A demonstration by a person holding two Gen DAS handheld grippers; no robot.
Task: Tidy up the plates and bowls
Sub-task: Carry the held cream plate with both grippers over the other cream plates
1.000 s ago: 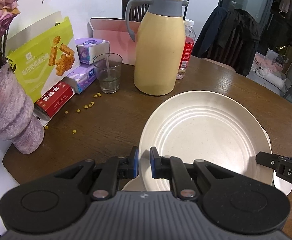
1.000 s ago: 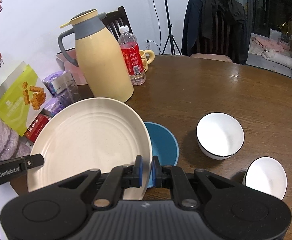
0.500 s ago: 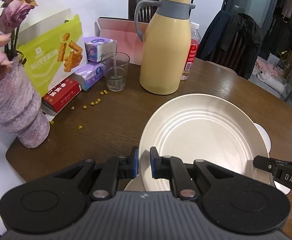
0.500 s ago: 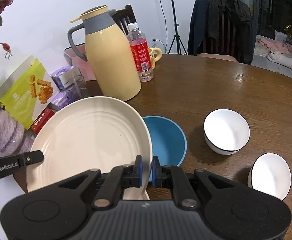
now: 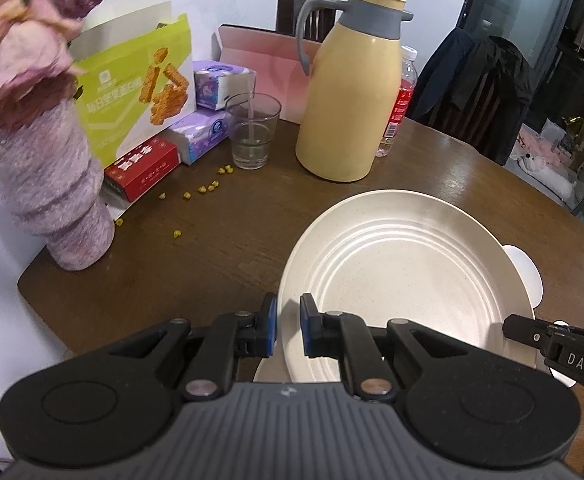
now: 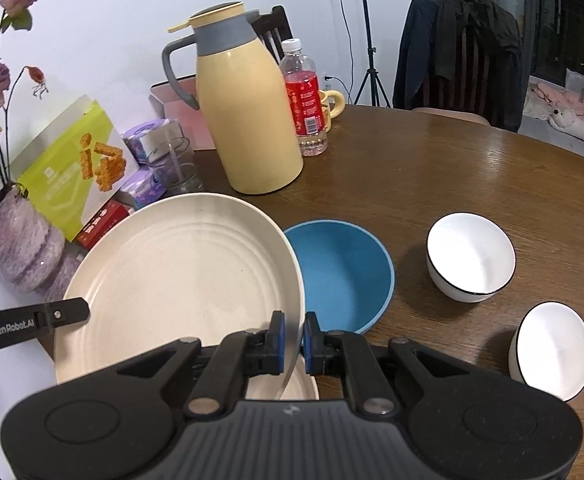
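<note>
A large cream plate (image 5: pixel 404 280) (image 6: pixel 179 276) hangs above the wooden table, held by both grippers at opposite rims. My left gripper (image 5: pixel 287 330) is shut on its left rim, and my right gripper (image 6: pixel 292 342) is shut on its right rim. Under the plate a second cream plate (image 6: pixel 302 386) peeks out. A blue plate (image 6: pixel 344 276) lies flat just right of the held plate. Two white bowls with black rims sit further right, one (image 6: pixel 470 258) upright and one (image 6: pixel 552 350) tilted at the edge of view.
A yellow thermos jug (image 6: pixel 243 112), a red-labelled bottle (image 6: pixel 306 100), a glass (image 5: pixel 251 132), tissue packs (image 5: pixel 201 136), a snack box (image 5: pixel 139 92) and a pink vase (image 5: pixel 51 200) line the table's back and left. Small yellow crumbs (image 5: pixel 203 190) dot the wood. A chair with a dark coat (image 6: pixel 456 48) stands behind.
Both grippers have carried the cream plate a little sideways over the table. The blue plate shows more from under the plate's right rim. Both grips are unchanged.
</note>
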